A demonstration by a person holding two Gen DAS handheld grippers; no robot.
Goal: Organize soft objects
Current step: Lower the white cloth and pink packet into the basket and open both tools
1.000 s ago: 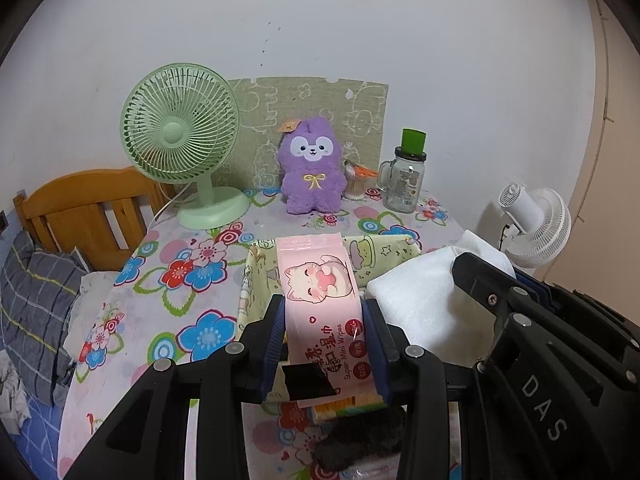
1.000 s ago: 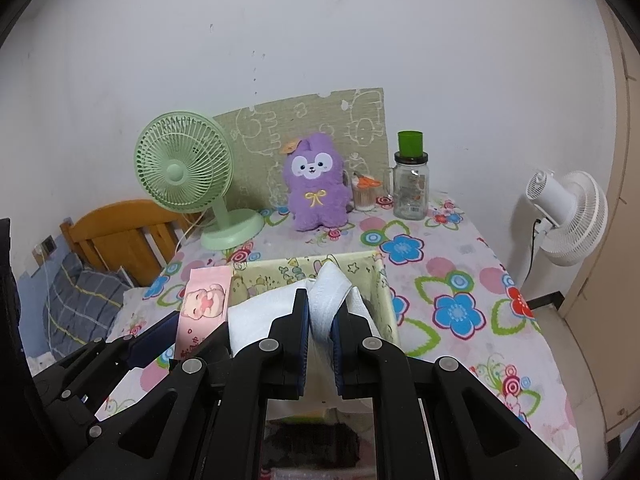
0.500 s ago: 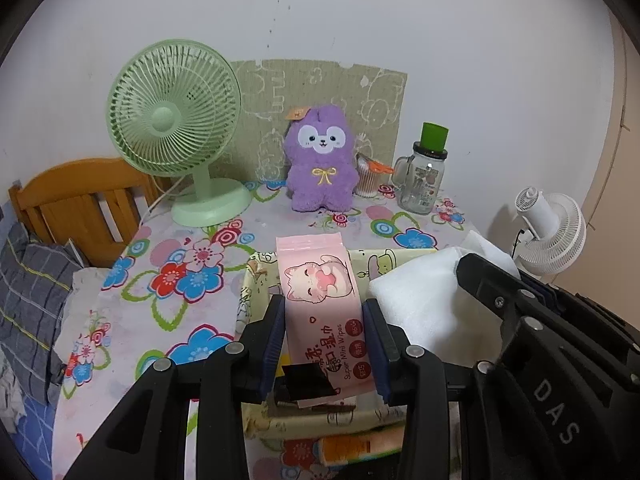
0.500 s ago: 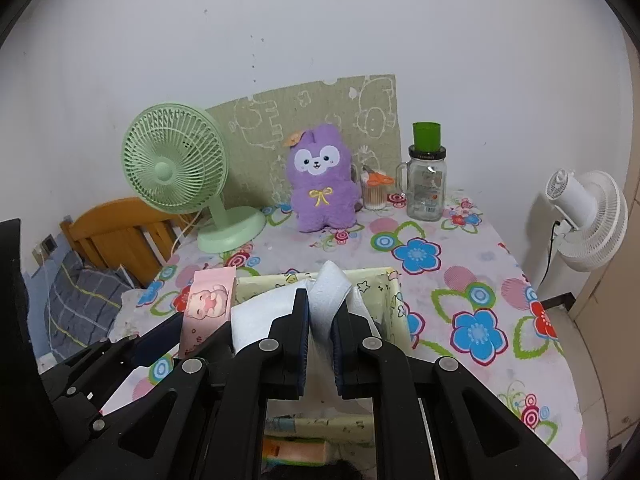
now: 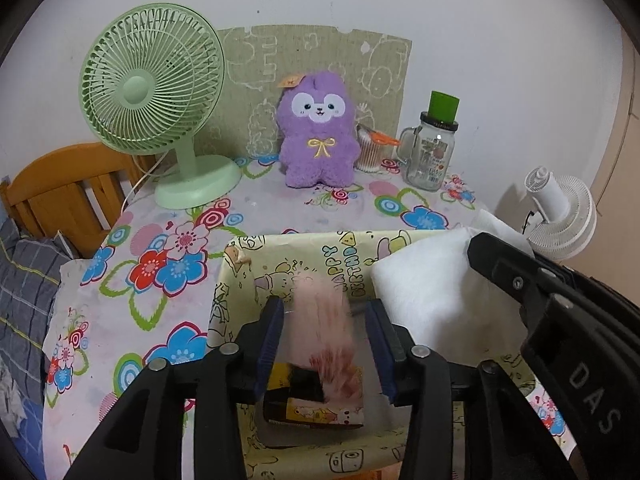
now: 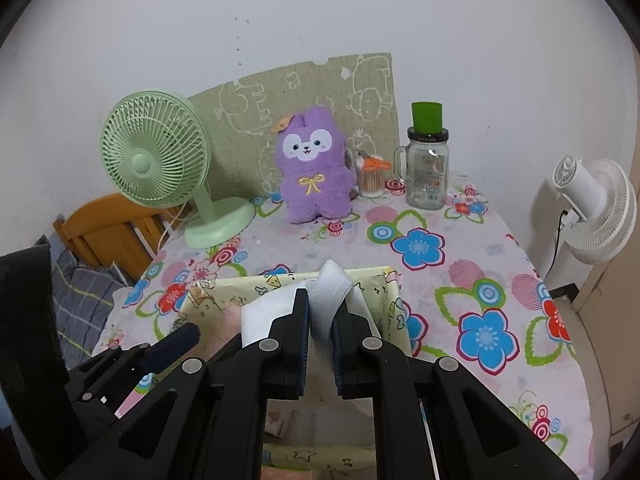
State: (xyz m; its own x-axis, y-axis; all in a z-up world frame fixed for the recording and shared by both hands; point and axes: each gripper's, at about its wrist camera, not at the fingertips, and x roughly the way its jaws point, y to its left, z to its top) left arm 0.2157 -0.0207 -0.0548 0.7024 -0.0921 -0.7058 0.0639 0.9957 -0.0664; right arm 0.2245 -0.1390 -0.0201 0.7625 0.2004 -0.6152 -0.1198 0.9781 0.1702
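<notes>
Drop-off step: left gripper (image 5: 326, 332) hangs over the yellow cartoon-print bin (image 5: 256, 280), jaws opening, and the pink wipes pack (image 5: 324, 328), blurred, sits loose between them, prob. falling in. Right gripper (image 6: 320, 334), jaws pinched tight on a white folded cloth (image 6: 330, 292), is above the bin's right side. Next, likely: release the cloth into the bin w/o snagging its wall. On the floral worktop (image 6: 440, 272) behind: green fan (image 5: 152, 84), purple plush (image 5: 318, 132), glass jar (image 5: 432, 152), all well apart from the bin.

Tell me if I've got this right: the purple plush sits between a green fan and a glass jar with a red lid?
Nearly. The right wrist view shows the jar has a green lid, not red. The rest holds: the plush sits between the fan and that jar.
</notes>
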